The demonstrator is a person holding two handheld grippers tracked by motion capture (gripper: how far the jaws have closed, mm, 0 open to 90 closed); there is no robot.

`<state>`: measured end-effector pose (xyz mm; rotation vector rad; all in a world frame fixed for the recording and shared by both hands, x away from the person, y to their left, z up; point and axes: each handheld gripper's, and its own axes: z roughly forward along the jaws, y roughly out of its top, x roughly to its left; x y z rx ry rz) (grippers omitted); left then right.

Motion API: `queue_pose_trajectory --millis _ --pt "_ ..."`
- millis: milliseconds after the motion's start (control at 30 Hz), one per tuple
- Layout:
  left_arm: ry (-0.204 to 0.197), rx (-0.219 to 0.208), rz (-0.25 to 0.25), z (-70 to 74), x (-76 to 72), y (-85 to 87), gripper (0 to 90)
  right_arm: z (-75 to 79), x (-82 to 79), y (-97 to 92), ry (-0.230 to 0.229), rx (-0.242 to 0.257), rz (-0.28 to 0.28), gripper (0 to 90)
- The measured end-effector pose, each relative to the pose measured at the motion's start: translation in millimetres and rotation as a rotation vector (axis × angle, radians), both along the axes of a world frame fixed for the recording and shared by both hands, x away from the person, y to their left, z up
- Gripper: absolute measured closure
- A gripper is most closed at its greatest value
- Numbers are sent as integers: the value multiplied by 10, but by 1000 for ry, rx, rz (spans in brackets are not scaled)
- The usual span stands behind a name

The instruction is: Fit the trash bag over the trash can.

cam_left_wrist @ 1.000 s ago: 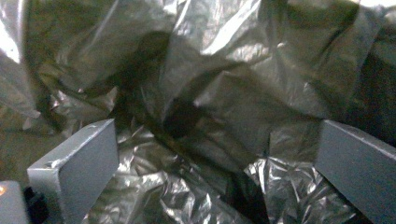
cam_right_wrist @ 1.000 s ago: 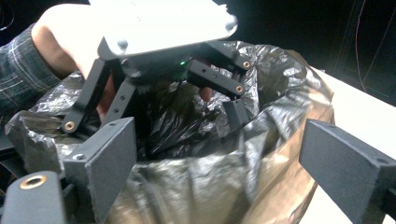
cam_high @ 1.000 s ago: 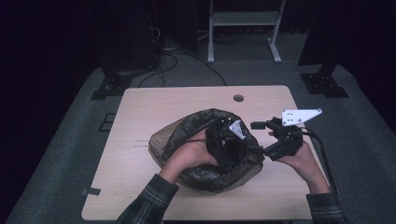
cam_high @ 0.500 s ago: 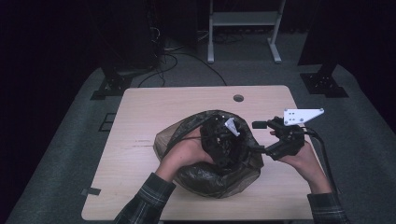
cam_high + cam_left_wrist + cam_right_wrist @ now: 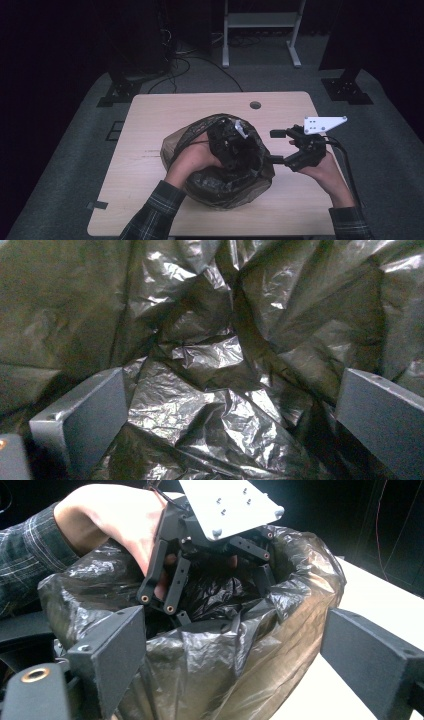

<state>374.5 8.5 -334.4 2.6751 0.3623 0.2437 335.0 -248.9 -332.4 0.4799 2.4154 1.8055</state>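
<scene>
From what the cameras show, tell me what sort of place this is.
Probably a lab or recording studio, not a home. A bare wooden table stands on grey carpet in a blacked-out room, with cables and stand feet behind it. A person's left gripper and right gripper work a black plastic bag.

A pale wooden table (image 5: 150,120) stands on grey carpet (image 5: 70,165) (dim room); a white metal frame (image 5: 260,20) stands far behind.

A light wooden table (image 5: 150,130) with rounded corners stands on grey carpet — a small round hole (image 5: 255,105) sits near its far edge. One thing lies directly on it: a crumpled black plastic bag (image 5: 220,185) (mouth open upward), around the middle, nearer the front edge.
</scene>
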Motion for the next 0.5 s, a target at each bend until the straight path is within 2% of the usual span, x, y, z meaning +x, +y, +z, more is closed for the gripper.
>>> queue_pose_trajectory --millis 300,500 --pt "-25 -133 -40 219 -118 36 0 11 -7 -26 -2 0 -7 99" --pt "-37 -219 -57 392 -176 161 0 13 -4 -30 1 -3 -15 99"
